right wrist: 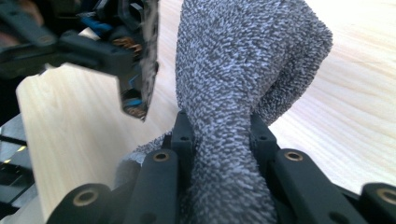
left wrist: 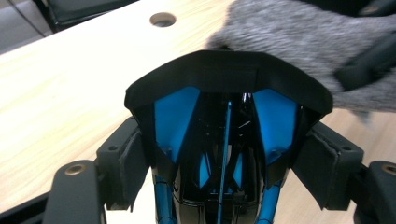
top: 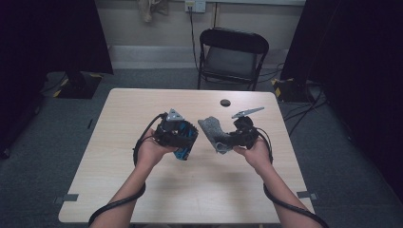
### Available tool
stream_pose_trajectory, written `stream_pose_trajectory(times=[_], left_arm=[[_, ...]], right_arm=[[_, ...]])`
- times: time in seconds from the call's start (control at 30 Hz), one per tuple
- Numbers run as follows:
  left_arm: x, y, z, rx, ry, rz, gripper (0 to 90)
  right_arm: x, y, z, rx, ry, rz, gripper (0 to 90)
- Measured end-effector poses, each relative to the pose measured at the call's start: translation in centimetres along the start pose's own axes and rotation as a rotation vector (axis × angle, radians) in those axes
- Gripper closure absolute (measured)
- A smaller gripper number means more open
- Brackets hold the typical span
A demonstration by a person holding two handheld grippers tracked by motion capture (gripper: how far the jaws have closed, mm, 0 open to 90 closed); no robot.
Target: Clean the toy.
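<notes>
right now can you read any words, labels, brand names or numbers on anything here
None can be read.
Black and blue object clamped in the left gripper: no lettering visible.
Grey cloth pinched in the right gripper: plain fabric, no tag showing.
Wall outlet behind the chair: too small to tell any marking.
Table: bare wood, no print.

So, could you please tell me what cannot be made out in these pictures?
- High view: the blue and black object in the left gripper is too small to identify.
- Left gripper view: the object's lower end is cut off by the bottom edge.
- Right gripper view: the grey cloth's lower end is hidden behind the right gripper.
</notes>
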State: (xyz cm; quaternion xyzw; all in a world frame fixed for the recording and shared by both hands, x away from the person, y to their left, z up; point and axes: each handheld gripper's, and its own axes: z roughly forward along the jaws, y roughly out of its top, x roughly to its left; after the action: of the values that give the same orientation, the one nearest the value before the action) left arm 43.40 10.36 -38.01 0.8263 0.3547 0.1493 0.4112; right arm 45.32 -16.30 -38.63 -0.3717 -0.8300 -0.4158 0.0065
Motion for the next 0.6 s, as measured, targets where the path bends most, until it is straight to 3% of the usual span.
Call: stream_pose_trajectory(times=[0.37,0.6], left_arm=[[-0.8,0.3,0.8,0.005,-0.014,0.003,25.4],[-0.6,0.1,0.6,0.01,-0.013,0.002,25.5]], right_arm=[[1.7,1.0,1.4,0.005,0.041,-0.03,71.4],[1.8,0.7,1.8,0.011,0.057,-0.027,71.3]])
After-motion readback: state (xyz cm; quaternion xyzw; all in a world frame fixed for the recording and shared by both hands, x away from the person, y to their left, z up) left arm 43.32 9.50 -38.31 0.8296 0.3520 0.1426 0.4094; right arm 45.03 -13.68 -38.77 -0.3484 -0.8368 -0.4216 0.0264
